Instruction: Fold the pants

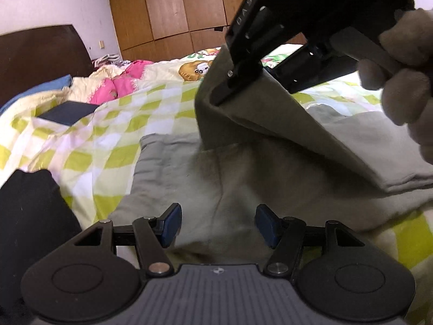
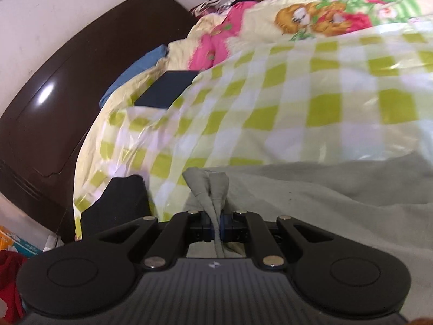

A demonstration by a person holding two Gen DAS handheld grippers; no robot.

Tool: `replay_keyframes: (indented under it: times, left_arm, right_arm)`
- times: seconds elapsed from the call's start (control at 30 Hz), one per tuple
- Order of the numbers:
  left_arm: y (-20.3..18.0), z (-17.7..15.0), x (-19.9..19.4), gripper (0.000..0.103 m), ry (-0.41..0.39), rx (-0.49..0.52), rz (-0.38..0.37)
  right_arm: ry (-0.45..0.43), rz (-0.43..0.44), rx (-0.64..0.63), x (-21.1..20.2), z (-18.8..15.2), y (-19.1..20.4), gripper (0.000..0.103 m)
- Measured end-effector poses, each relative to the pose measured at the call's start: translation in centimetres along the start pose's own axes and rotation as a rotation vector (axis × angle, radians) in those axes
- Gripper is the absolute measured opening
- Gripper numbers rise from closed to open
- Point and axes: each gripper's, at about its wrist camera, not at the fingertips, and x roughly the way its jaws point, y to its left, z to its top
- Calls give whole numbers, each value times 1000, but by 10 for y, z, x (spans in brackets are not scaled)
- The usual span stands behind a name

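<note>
The right tongs (image 2: 217, 230) are pinching a bunched edge of the grey pants (image 1: 230, 189) — lifting a flap at the upper right of the left view. The left tongs (image 1: 216, 226) are hovering released over the pants lying on the checked bed (image 1: 89, 146).

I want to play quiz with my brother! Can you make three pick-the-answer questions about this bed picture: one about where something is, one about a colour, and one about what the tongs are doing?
1. Where does the dark flat box lie?
A. on the checked cover
B. on the floor
C. on the pants

2. What colour are the pants?
A. red
B. grey
C. blue

3. What are the right tongs doing?
A. standing wide open
B. pinching the pants
C. holding the box

Answers:
1 A, it sits on the green and white checked cover near the headboard.
2 B, the cloth looks grey in both views.
3 B, a bunch of grey cloth sticks up between the shut pads.
</note>
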Motion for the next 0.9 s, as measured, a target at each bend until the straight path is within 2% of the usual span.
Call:
replay_keyframes:
  times: [0.1, 0.17, 0.2, 0.27, 0.37, 0.47, 0.57, 0.63, 0.77, 0.8, 0.83, 0.9]
  left_arm:
    - [11, -3, -1, 74, -10, -28, -12]
    - [14, -5, -4, 74, -20, -39, -14]
    - [16, -5, -4, 74, -23, -46, -16]
    - [19, -8, -6, 74, -26, -57, -19]
    - [20, -14, -12, 74, -23, -53, -13]
    - [23, -20, -18, 74, -11, -54, -2]
    - [22, -26, -20, 73, 14, -30, 41]
    - [27, -29, -21, 73, 24, -54, 28]
    - [30, -31, -24, 74, 32, -63, 24]
    - [30, -32, -24, 74, 37, -53, 28]
    - [29, -33, -25, 74, 45, -42, 32]
    - [30, -36, -28, 74, 56, -26, 39]
  right_arm:
    - [-97, 6, 28, -11, 14, 9, 6]
    - [-164, -19, -31, -17, 20, 22, 6]
    - [-162, -27, -71, -14, 19, 30, 7]
    - [-100, -18, -120, 4, 10, 41, 7]
    - [39, -3, -194, 45, -18, 52, 10]
    - [127, -15, -227, 79, -41, 55, 11]
    - [139, -19, -216, 86, -47, 56, 11]
    - [123, -2, -224, 82, -47, 59, 11]
    - [129, 5, -343, 79, -50, 73, 11]
    - [145, 18, -345, 81, -50, 73, 18]
    - [180, 43, -326, 84, -50, 71, 33]
    - [201, 102, -271, 84, -50, 69, 50]
